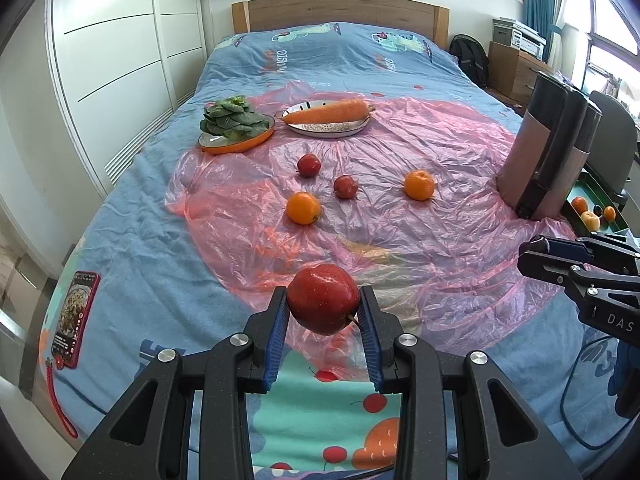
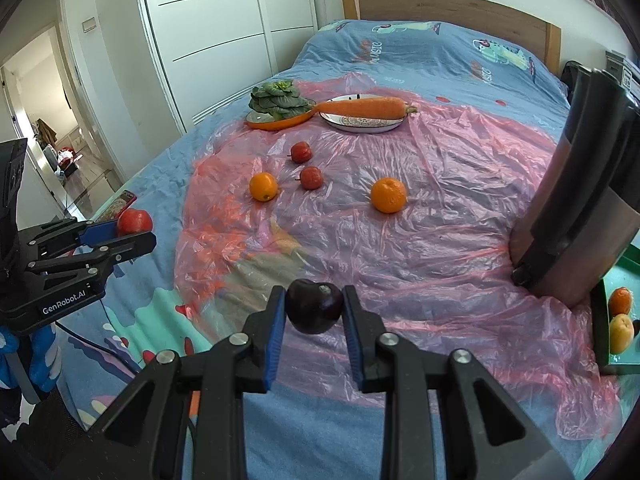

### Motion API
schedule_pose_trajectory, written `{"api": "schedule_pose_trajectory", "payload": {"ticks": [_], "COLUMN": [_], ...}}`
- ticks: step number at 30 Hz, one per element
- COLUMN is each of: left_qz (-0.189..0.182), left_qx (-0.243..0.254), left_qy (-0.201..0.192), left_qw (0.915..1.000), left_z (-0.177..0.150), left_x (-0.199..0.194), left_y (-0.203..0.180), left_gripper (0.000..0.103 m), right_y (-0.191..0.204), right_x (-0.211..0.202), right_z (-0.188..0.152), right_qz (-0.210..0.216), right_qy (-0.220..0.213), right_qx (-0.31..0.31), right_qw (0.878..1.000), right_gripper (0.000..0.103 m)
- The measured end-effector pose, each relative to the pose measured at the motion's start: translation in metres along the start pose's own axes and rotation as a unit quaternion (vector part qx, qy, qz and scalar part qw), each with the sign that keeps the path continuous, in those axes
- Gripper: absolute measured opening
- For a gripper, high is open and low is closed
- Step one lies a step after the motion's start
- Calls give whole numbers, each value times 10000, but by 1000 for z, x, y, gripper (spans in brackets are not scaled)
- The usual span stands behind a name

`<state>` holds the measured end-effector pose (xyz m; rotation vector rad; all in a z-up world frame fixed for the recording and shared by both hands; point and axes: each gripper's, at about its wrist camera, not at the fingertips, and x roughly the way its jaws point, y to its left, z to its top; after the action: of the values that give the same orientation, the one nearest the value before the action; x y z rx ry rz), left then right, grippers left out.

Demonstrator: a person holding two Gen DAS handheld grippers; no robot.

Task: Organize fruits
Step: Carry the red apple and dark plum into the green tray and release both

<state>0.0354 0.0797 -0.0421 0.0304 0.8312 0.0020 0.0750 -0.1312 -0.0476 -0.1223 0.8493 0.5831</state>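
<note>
Left wrist view, your left gripper (image 1: 323,305) clamps a red apple (image 1: 322,298), stem low and right, your right gripper (image 2: 314,307) pinches a dark plum (image 2: 315,306), ahead a carrot (image 1: 326,112) lying crosswise on its plate (image 1: 332,130), greens (image 1: 232,117) in an orange dish (image 1: 240,145).

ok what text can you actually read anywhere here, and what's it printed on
"GenRobot.AI": white letters on the body of the left gripper, seen from the right wrist view.
"DAS": white letters on the body of the right gripper, cut off at the picture's edge.
Orange lettering on the blue bedspread, near the headboard: too distorted to read surely.
Phone screen text: too small to read.
</note>
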Motion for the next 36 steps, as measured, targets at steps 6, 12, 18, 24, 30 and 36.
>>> {"api": "schedule_pose_trajectory", "payload": {"ticks": [6, 12, 18, 24, 30, 36], "left_qz": [-100, -223, -424, -699, -917, -1119], "left_qx": [180, 428, 687, 914, 1162, 1488], "left_qy": [-103, -214, -229, -154, -177, -182], "left_qw": [9997, 9986, 9965, 9932, 9888, 9823], "left_z": [0, 2, 5, 9, 15, 21], "left_x": [-18, -36, -47, -51, -60, -65], "left_y": [-19, -45, -79, -115, -153, -196], "left_gripper": [30, 30, 30, 30, 30, 30], "right_y": [-11, -33, -62, -94, -124, -154], "right_x": [-26, -55, -83, -108, -127, -142], "right_z": [-15, -32, -50, -69, -86, -103], "right_qz": [-183, -407, -662, -895, -1050, -1179], "right_qy": [-74, -197, -305, -402, -527, -649], "right_qx": [111, 315, 559, 834, 1130, 1426], "right_qw": [9997, 9985, 9958, 9917, 9866, 9806], "right_gripper": [5, 5, 5, 5, 5, 5]}}
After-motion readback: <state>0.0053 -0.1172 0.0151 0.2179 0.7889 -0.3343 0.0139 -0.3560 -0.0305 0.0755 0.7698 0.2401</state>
